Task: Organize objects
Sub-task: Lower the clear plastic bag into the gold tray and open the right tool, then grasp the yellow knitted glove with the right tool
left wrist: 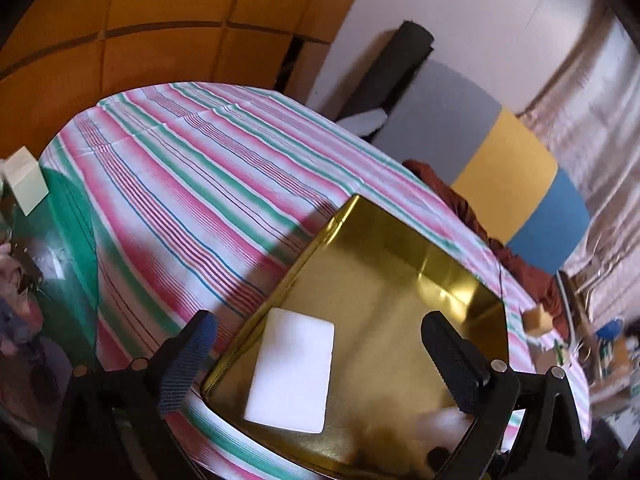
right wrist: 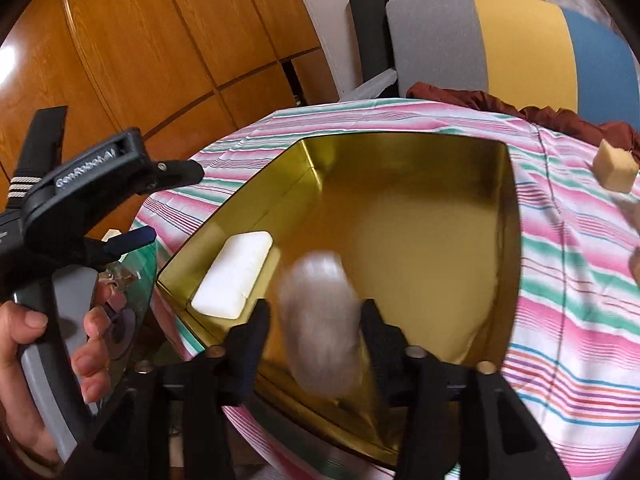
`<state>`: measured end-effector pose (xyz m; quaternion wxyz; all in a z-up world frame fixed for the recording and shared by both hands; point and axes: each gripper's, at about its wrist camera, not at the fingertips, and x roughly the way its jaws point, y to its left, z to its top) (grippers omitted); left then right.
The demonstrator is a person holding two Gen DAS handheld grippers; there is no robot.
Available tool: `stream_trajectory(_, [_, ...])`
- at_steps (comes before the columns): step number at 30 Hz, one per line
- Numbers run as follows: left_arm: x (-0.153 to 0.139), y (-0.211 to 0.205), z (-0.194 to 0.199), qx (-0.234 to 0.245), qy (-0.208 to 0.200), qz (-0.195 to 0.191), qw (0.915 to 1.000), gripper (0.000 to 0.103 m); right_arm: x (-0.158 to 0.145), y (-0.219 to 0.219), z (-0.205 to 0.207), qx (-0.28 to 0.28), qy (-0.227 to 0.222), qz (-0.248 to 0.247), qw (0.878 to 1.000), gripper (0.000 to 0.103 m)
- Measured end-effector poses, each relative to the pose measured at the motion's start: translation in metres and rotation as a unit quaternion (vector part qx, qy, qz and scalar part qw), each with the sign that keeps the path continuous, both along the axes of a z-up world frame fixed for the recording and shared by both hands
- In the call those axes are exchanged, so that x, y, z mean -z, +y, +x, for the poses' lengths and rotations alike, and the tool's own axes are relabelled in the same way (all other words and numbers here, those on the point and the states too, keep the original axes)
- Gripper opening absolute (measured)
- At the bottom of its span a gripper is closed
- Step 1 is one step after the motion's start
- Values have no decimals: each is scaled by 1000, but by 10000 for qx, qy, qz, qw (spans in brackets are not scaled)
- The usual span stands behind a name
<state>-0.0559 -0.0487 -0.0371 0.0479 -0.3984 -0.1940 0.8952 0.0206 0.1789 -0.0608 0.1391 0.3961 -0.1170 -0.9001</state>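
A gold metal tin (left wrist: 400,248) (right wrist: 420,216) lies open on the striped tablecloth. A white bar (left wrist: 292,368) (right wrist: 234,274) rests flat in its near left corner. My left gripper (left wrist: 319,316) hovers over that corner, jaws spread wide and empty; in the right wrist view the left gripper (right wrist: 176,202) is held by a hand beside the tin. My right gripper (right wrist: 316,307) is over the tin's near edge. A blurred pale rounded object (right wrist: 320,320) sits between its fingers with a gap on the left side, unpressed. A tan cube (left wrist: 538,316) (right wrist: 614,170) lies on the cloth, right of the tin.
The striped cloth (left wrist: 192,184) covers a glass table whose green edge (left wrist: 68,248) shows at the left. A small white box (left wrist: 24,180) stands there. A grey, yellow and blue chair back (right wrist: 520,40) with brown fabric (right wrist: 480,100) is behind the table. Wooden cabinet doors (right wrist: 160,40) line the wall.
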Motion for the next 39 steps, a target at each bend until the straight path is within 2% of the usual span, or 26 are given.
stream_trajectory(3, [-3, 2, 4, 23, 84, 15, 10000, 103, -2, 3, 4, 45, 106, -205, 9997, 69])
stream_trajectory(9, [-7, 19, 14, 254, 231, -45, 9994, 103, -16, 26, 21, 350, 540, -433, 9970, 69])
stream_trajectory(18, [-19, 68, 42, 1077, 507, -161, 9928, 103, -43, 84, 64, 1471, 1140, 153, 9824, 69])
stream_trajectory(21, [-21, 86, 53, 1421, 584, -149, 9880, 103, -40, 110, 77, 1901, 1091, 325, 9751, 69])
stream_trajectory(24, [-22, 109, 65, 1809, 641, -291, 9810, 103, -23, 137, 88, 2281, 770, 569, 9689, 69])
stream_trajectory(27, [-23, 132, 82, 2221, 784, -445, 9709, 103, -5, 167, 103, 2736, 486, 654, 9584, 69])
stream_trajectory(30, [-24, 155, 101, 2640, 942, -589, 9581, 103, 6, 204, 123, 3262, 427, 818, 9408, 69])
stream_trajectory(34, [-23, 182, 123, 3097, 1001, -611, 9436, 103, 9, 263, 145, 4080, 260, 1113, 9058, 69])
stream_trajectory(37, [-20, 203, 135, 3368, 937, -627, 9348, 103, 7, 304, 153, 4473, 166, 1384, 8834, 69])
stream_trajectory(39, [-18, 214, 141, 3452, 861, -576, 9328, 103, 8, 326, 150, 4540, -4, 1513, 8781, 69])
